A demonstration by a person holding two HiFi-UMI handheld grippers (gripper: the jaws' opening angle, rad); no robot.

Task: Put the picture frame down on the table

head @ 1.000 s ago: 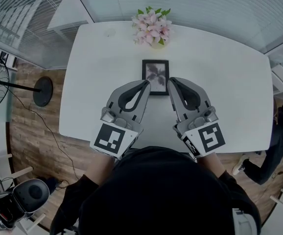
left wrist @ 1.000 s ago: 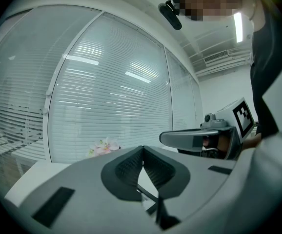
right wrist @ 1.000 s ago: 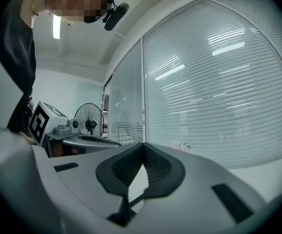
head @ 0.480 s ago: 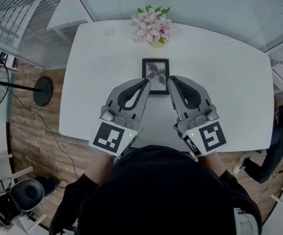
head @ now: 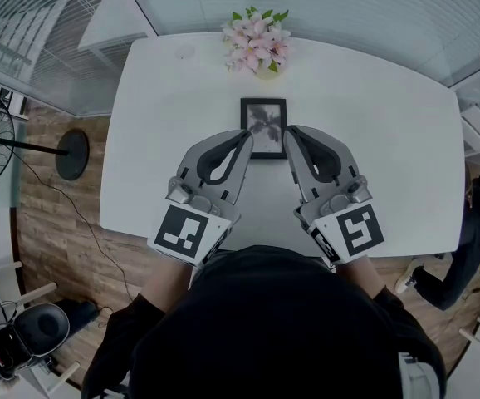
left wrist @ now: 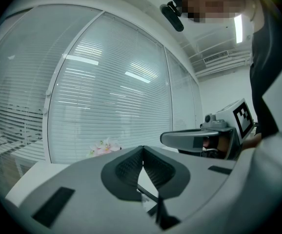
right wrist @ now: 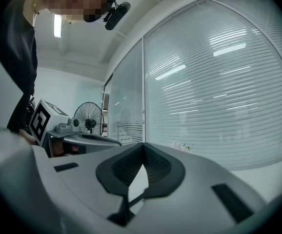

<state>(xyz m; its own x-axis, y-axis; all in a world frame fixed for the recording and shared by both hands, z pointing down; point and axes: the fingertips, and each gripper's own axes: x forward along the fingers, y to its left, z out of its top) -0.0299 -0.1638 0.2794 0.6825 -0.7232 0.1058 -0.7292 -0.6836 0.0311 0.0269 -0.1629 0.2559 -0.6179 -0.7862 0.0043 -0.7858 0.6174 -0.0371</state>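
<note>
Left gripper [head: 247, 135], right gripper [head: 288, 131] level, flanking picture frame [head: 264, 123] on worktop [head: 389, 140].
Jaws clenched, empty, at its near corners.

Black picture frame [head: 264, 128], grey plant print, portrait, mid white table [head: 389, 140]

Barely a stir on my end over the last second: the marker cube [head: 182, 233] at the back of my left gripper [head: 247, 135] has drifted slightly left in the head view. The green lights that glowed on it and on my right gripper [head: 288, 131] half a second ago are out. The picture frame [head: 264, 127] and flowers [head: 257, 41] sit a hair higher in that view.
</note>
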